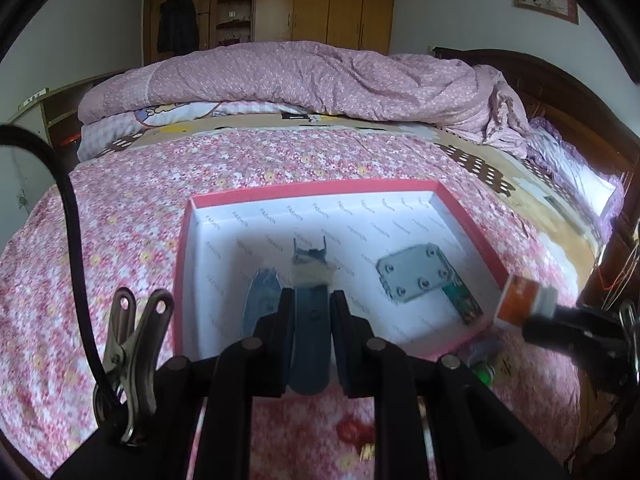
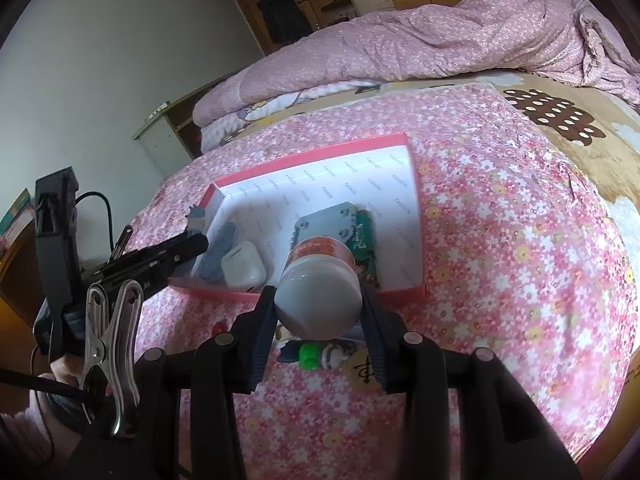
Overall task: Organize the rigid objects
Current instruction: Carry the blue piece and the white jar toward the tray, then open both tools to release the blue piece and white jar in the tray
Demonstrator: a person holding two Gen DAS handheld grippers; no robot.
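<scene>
A red box (image 1: 320, 191) with a white inside lies open on the flowered bedspread; it also shows in the right wrist view (image 2: 416, 216). My left gripper (image 1: 310, 300) is shut on a long blue-grey tool (image 1: 310, 344) whose taped tip (image 1: 312, 274) reaches over the box. My right gripper (image 2: 318, 300) is shut on a white bottle with an orange label (image 2: 320, 280), held above the box's near edge; it shows at the right in the left wrist view (image 1: 524, 300). Inside lie a grey plate (image 1: 416, 276), a green circuit board (image 1: 462, 300), a blue-grey piece (image 1: 262, 292) and a white earbud case (image 2: 244, 268).
A small green-capped item (image 2: 316, 354) and a round yellowish tag (image 2: 362, 368) lie on the bedspread under my right gripper. A folded pink quilt (image 1: 304, 76) lies across the far bed. A wooden wardrobe (image 1: 336, 0) stands behind, a dark headboard (image 1: 580, 96) at right.
</scene>
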